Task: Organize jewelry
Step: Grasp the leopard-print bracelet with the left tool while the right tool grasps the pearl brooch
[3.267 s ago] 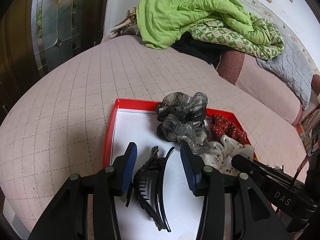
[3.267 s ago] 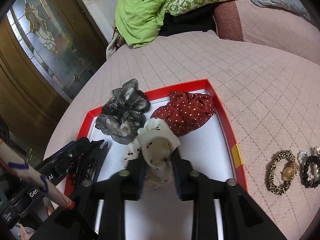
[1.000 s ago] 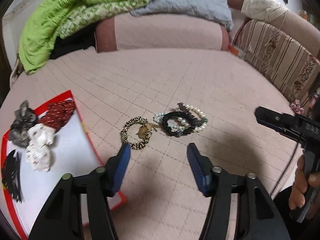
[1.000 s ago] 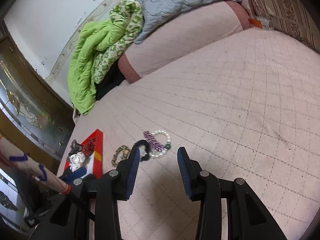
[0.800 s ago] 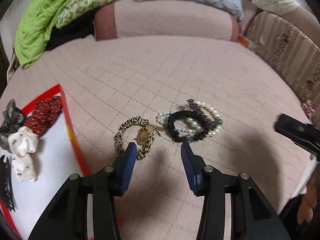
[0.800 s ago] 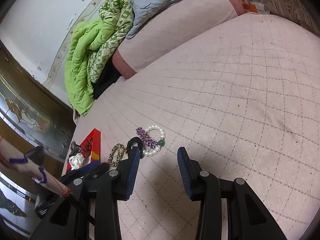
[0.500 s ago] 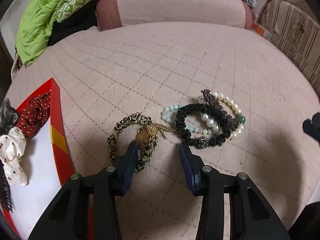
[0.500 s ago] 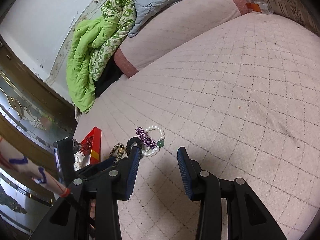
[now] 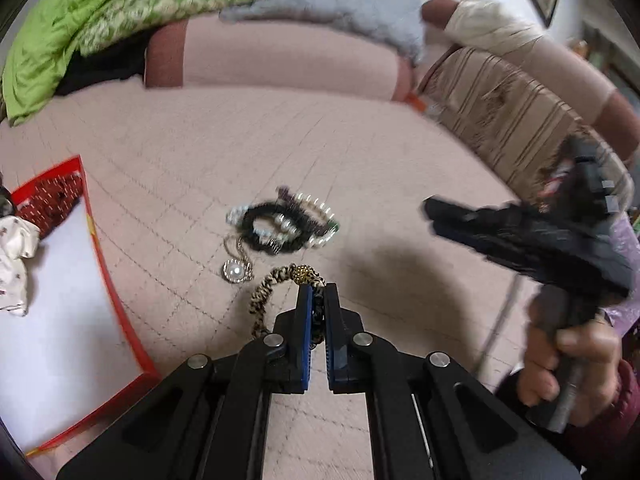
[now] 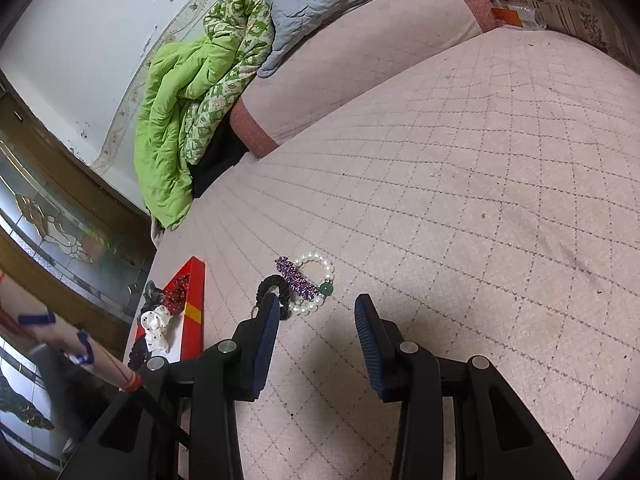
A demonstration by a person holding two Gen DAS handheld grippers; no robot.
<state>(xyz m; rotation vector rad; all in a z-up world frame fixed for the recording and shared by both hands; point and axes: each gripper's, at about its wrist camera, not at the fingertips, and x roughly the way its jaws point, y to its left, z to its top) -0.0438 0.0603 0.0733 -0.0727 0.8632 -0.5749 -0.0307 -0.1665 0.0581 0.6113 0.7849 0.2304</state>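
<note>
Leopard-print band (image 9: 267, 289) pinched by left hand-held gripper (image 9: 316, 300); right one (image 10: 316, 320) gapes empty near beads (image 10: 316, 276).

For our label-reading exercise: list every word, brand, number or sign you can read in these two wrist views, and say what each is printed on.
None can be read.
The red tray carries a plain yellow patch with no lettering.
The orange tag at the cushion's end is too small to show any print.
The left gripper and the right gripper show no marking.
</note>
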